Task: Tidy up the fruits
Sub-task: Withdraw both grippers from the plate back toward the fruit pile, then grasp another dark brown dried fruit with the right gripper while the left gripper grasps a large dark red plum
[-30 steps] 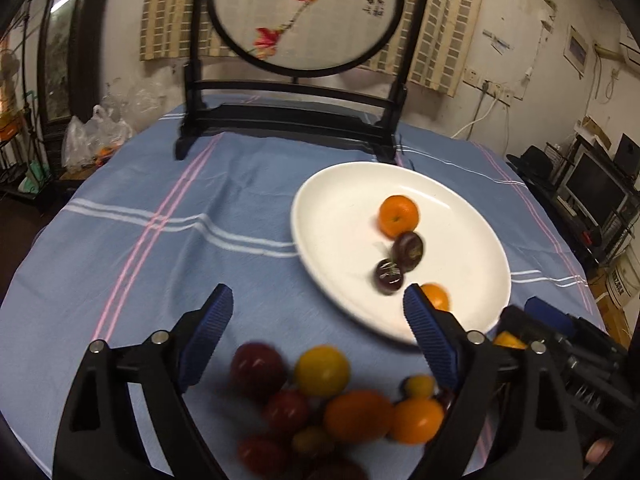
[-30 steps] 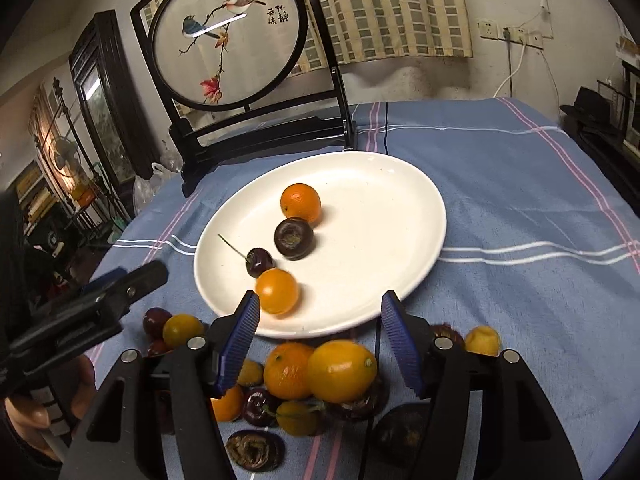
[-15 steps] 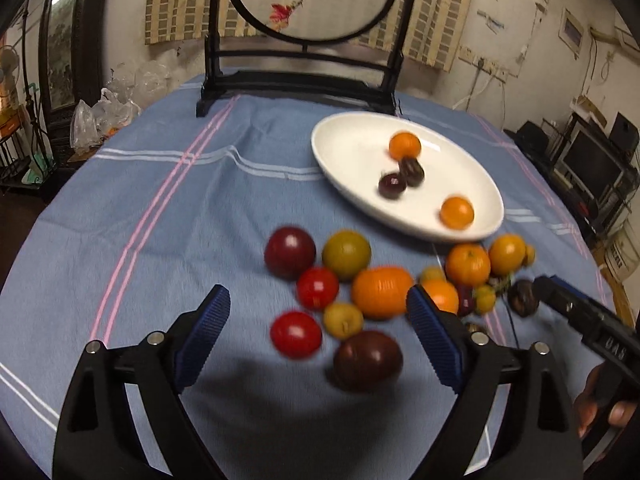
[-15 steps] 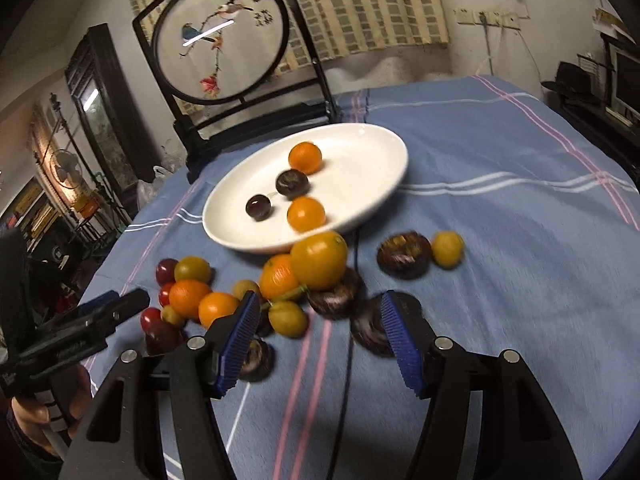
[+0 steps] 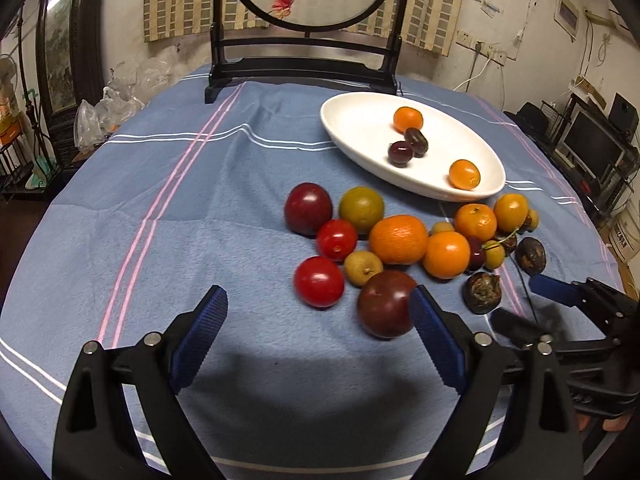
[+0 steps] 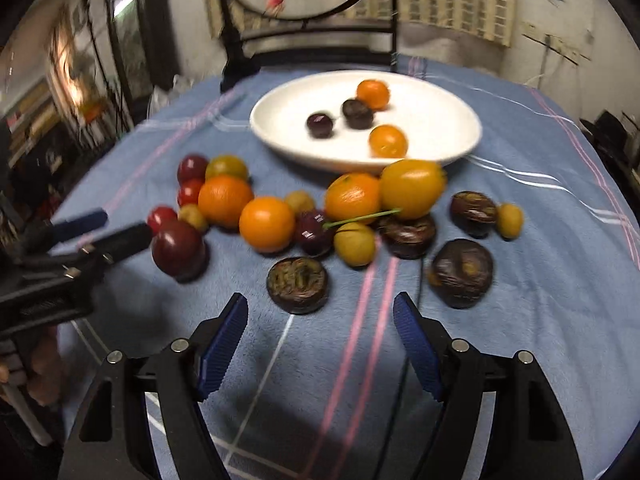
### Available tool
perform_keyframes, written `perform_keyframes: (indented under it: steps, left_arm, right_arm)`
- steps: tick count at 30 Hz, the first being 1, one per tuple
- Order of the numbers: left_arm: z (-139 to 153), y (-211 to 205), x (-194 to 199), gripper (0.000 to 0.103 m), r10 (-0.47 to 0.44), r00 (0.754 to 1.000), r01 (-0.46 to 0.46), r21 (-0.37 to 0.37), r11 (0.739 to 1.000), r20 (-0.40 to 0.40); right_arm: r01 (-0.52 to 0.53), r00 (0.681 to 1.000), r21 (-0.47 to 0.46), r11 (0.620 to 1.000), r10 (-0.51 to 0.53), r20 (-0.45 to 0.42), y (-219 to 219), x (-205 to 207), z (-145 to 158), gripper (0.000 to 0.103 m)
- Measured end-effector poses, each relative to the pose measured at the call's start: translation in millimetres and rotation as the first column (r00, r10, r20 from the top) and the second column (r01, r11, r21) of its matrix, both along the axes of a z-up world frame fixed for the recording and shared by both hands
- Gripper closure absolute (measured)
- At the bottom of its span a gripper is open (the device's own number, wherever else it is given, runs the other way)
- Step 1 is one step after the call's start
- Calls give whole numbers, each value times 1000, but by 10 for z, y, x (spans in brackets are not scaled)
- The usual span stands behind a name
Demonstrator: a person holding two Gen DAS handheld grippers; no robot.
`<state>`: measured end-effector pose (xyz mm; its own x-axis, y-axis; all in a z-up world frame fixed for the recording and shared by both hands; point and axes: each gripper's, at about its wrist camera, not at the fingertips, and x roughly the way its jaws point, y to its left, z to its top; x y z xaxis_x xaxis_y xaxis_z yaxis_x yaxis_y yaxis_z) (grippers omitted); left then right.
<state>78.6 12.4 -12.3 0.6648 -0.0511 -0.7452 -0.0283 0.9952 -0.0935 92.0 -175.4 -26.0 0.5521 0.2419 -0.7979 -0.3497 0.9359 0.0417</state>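
Though ringed by loose fruit, white plate: two oranges, two plums.

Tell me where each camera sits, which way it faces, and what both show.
Left wrist: on the left gripper, facing the fruit pile and plate; its own open fingers show, the right gripper at the right edge.
Right wrist: on the right gripper, facing the same pile; its own open fingers show, the left gripper at the left edge.
Shared: plate, big orange, dark plum.
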Motion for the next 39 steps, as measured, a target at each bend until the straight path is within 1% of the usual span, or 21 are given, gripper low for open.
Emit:
perform_keyframes:
  steps: [2,4,6,7,8,12,15,20,22,23,24,25,28,30,32,34,36,39]
  left_arm:
    - [-6,22,-7,14,-2,1000,2,4,1000,-2]
    - [-18,40,-17,14,-3,1000,3,2,1000,-7]
    - [-37,48,-26,14,-8,1000,8,-1,1000,-14]
    - [-50,42,-32,14,-12,1000,12,0,1000,-19]
    - [-62,34,-40,14,-16,1000,16,2,1000,-23]
    - [-83,-24,-57,14,-37,999,37,10,999,-35]
    - [-87,-121,-89,14,-68,997,69,20,997,-38]
    - [-118,-308,-93,14,-120,991,122,27,992,-54]
    - [-143,-388,-64,22,-140,988,142,35,989,-73]
    - [-168,-437,-40,29,-155,984,159,40,987,-91]
    - [-190,-468,-19,32,-161,981,166,40,985,-107]
    - [-215,-489,6,32,-162,979,167,35,985,-124]
    - [-261,-495,94,34,-145,977,146,-3,989,-155]
    - [-266,-479,144,38,-120,981,120,-10,993,-153]
    - [-265,-470,200,39,-105,981,105,-12,994,-163]
    - [-253,-465,238,47,-92,981,93,-2,996,-171]
    - [-248,-472,276,61,-85,981,88,14,996,-174]
    - [-239,-460,272,63,-86,981,90,14,996,-174]
  right_arm:
    - [-16,1000,-17,1000,16,-14,75,44,-33,28]
    - [-20,999,-30,999,19,-29,135,74,-69,34]
    - [-10,999,-42,999,8,-44,160,119,-114,50]
    - [-3,1000,-47,999,2,-30,164,123,-101,55]
    - [-2,1000,-43,999,1,-28,162,138,-90,65]
    - [18,999,12,1000,-17,-35,54,111,-74,65]
    - [27,1000,46,999,-26,-17,-67,23,-22,65]
    - [25,1000,78,997,-25,-4,-232,-90,14,65]
    - [21,1000,94,995,-21,1,-306,-144,33,65]
    - [21,1000,102,995,-21,4,-338,-163,41,65]
    - [21,1000,108,994,-22,8,-370,-184,52,65]
    - [18,1000,117,993,-20,11,-409,-209,65,65]
    - [15,1000,134,991,-18,21,-483,-260,92,65]
    - [12,1000,146,989,-15,22,-522,-274,102,65]
    - [12,1000,158,987,-15,21,-552,-285,101,65]
    - [11,1000,165,986,-15,21,-577,-302,99,65]
    - [10,1000,169,985,-14,19,-587,-300,97,65]
    - [7,1000,168,986,-11,23,-583,-309,96,65]
